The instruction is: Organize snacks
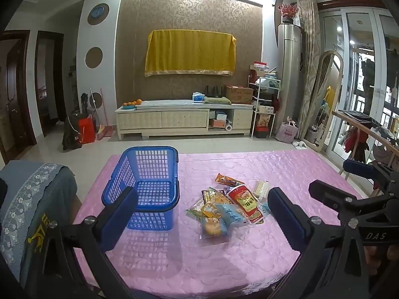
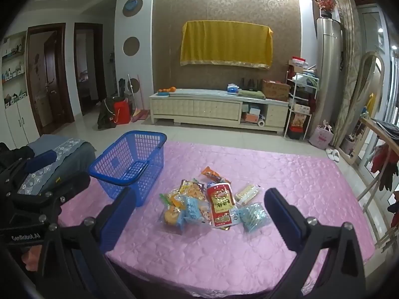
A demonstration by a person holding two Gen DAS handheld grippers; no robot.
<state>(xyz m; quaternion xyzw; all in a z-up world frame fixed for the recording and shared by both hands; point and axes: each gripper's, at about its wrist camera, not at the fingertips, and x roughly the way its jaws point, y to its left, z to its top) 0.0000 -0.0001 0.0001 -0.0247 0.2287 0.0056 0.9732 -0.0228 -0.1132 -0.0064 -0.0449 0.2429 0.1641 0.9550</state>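
On pink quilted tablecloth: snack packets heaped centre; blue plastic basket just left, empty; left gripper and right gripper both spread wide, gripping nothing.

The desk wears a pink cloth quilted in a floral pattern. The basket is bright blue with an open grid of holes. Among the snacks, one large packet is red and white with yellow print, several small packets are pale blue, and one is orange. Each claw has blue pads on black arms. A yellow cloth with a gold hem hangs on brown swirl-patterned wallpaper.
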